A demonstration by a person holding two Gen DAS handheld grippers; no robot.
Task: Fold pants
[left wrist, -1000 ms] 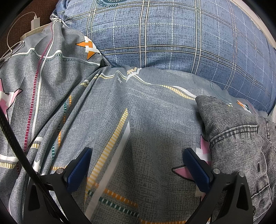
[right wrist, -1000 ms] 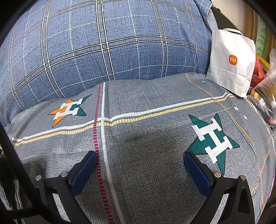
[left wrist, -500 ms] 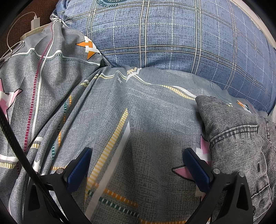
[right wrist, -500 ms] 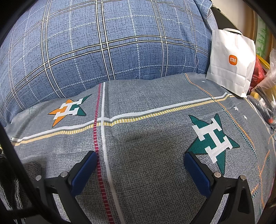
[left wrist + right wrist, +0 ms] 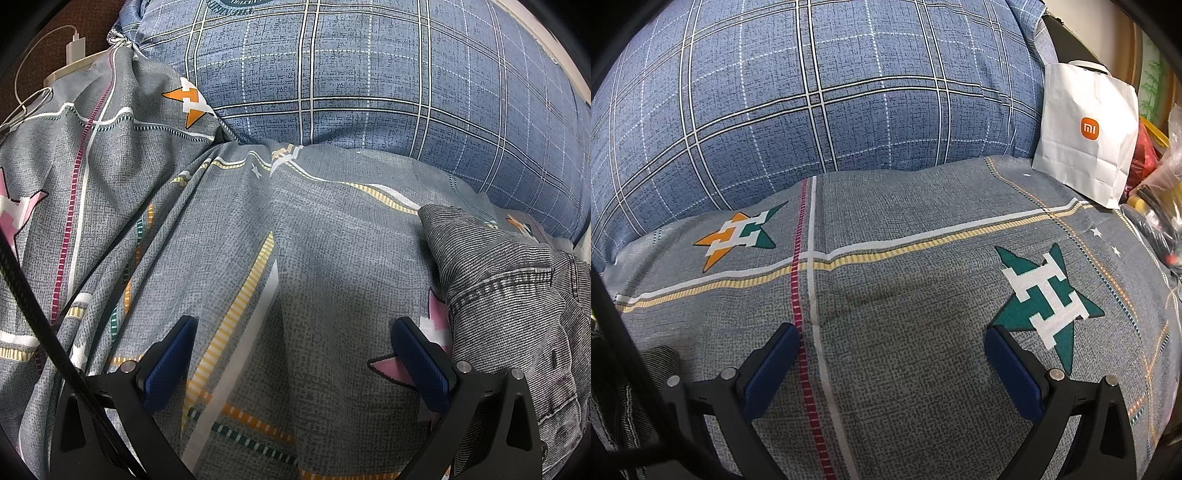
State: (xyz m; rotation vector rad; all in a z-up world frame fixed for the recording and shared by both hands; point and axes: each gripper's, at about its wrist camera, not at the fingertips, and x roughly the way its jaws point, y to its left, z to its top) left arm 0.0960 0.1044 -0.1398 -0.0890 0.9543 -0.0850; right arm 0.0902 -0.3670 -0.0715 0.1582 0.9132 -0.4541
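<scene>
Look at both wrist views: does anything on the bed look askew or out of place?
Yes. The grey pants lie crumpled, not flat, at the right of the left view. The bedsheet is bunched into folds at the left. A white paper bag stands on the bed beside the pillow.

both tongs gaping, empty.
</scene>
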